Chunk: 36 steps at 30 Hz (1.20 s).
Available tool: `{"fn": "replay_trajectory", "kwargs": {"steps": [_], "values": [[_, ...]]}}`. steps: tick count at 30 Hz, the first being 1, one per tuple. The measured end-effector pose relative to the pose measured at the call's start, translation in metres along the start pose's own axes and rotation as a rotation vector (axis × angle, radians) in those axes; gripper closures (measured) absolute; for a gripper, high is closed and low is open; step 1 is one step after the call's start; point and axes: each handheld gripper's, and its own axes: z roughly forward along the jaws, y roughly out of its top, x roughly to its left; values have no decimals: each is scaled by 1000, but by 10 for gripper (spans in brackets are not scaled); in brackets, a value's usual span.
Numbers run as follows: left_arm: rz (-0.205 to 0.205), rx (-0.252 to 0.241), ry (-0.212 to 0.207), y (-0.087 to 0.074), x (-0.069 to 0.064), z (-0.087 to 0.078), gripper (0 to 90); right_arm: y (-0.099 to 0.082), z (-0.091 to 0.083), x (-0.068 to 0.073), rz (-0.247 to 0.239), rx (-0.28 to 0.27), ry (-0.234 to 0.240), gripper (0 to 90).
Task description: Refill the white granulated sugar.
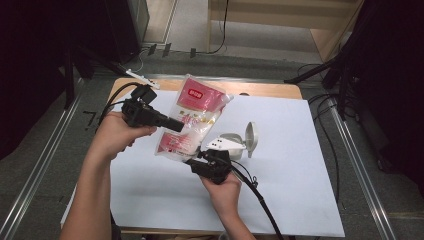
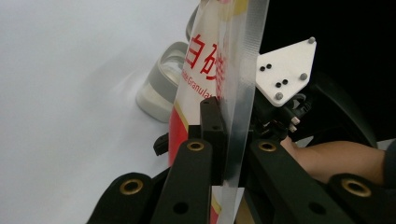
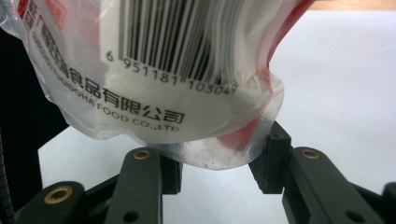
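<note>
A pink-and-white bag of granulated sugar (image 1: 197,117) hangs in the air over the table, tilted, with its top away from me. My left gripper (image 1: 177,125) is shut on the clear side seam of the bag (image 2: 238,93), and in the left gripper view the left gripper (image 2: 229,135) clamps that seam flat. My right gripper (image 1: 197,159) comes from below, shut on the bag's lower end. In the right gripper view the bag's barcode end (image 3: 154,70) bulges between the jaws of the right gripper (image 3: 219,172), both pads against it.
A small grey-and-white container (image 1: 232,141) stands on the white sheet (image 1: 280,190) just right of the bag, its round lid (image 1: 251,139) flipped up. Cables trail off both grippers. Dark stands and wires ring the table.
</note>
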Motion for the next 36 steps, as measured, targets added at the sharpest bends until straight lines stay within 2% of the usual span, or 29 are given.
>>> {"fn": "replay_trajectory", "kwargs": {"steps": [3, 6, 8, 9, 12, 14, 17, 20, 24, 29, 30, 32, 34, 36], "values": [[-14, 0, 2, -1, 0, 1, 900, 0, -1, -1, 0, 5, -27, 612], [16, -16, -1, -1, 2, -1, 900, 1, -2, -3, 9, -5, -30, 617], [30, -33, -10, -1, 3, -2, 900, 3, -5, -3, 9, -1, -21, 627], [28, -36, -6, -1, 4, -2, 900, 4, -5, -2, 4, 7, -7, 626], [11, -55, 8, 0, 5, -2, 900, 6, -6, -1, -10, 29, -2, 625], [-8, -72, 12, 1, 5, -2, 900, 7, -8, -2, 1, 32, 16, 624], [0, -86, 14, 2, 5, -3, 900, 10, -10, -3, 7, 44, 43, 632], [-8, -93, 31, 2, 3, -3, 900, 12, -11, -4, -15, 74, 56, 641], [-5, -97, 39, 3, 3, -2, 900, 12, -10, -2, -47, 88, 59, 634], [-10, -100, 51, 3, 6, -4, 900, 13, -9, -4, -69, 134, 104, 632], [-21, -108, 51, 2, 6, -4, 900, 14, -9, -5, -77, 144, 107, 637], [-16, -113, 56, 2, 6, -7, 900, 15, -10, -5, -102, 168, 103, 638], [-13, -113, 88, 1, 6, -8, 900, 15, -11, -5, -120, 173, 117, 638], [-19, -118, 97, 0, 8, -9, 900, 16, -12, -5, -127, 181, 123, 638]]}}
